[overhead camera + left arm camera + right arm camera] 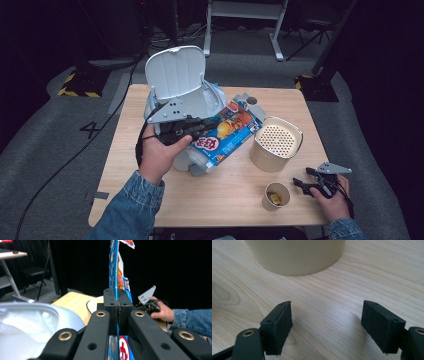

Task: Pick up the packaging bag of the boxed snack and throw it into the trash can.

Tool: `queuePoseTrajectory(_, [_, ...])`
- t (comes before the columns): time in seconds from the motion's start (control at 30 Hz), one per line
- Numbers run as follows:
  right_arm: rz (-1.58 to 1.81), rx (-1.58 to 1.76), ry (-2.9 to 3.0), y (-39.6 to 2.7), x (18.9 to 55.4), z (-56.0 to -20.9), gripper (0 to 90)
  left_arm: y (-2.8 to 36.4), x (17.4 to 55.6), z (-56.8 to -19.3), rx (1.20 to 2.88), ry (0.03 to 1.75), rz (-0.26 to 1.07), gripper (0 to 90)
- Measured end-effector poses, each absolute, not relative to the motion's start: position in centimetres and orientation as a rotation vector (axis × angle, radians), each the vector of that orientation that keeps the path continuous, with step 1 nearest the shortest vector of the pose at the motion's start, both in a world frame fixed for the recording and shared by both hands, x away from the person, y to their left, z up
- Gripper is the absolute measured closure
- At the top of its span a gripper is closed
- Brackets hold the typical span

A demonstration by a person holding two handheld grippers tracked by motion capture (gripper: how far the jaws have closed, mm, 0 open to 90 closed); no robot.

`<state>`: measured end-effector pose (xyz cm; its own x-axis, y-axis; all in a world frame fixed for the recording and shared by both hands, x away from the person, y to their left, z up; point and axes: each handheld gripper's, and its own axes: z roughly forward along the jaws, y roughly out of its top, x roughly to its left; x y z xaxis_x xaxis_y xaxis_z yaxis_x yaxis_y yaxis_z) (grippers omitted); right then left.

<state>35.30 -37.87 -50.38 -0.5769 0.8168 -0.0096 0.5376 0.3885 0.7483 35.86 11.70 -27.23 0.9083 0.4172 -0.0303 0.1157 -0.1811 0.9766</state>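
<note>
Blue snack box (227, 132) at frame centre is what I'm clamping edge-on in my left gripper (192, 131), tilting it over the open bin (176, 75), while my right gripper (309, 186) is idling open lower right.

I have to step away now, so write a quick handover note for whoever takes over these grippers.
Left hand-held gripper: shut on the blue snack bag, held above the open white bin.
Right hand-held gripper: open, nothing between its jaws, resting low over the table near the paper cup.
Done: bag picked up, bin lid up.
Left: probably drop the bag into the bin; cup and perforated pot untouched.
</note>
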Motion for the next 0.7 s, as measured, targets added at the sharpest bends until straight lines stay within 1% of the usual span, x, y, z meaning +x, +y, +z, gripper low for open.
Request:
queuePoseTrajectory(0.2, [1.017, 1.172, 2.275, -37.9, 35.3, -50.4, 25.1, 12.3, 36.2, -25.6, 1.726, 0.399, 0.306, 89.0])
queuePoseTrajectory(0.7, [1.006, 1.206, 2.25, -37.7, 35.1, -50.4, 25.0, 13.7, 37.4, -22.5, 1.577, 0.437, 0.339, 89.0])
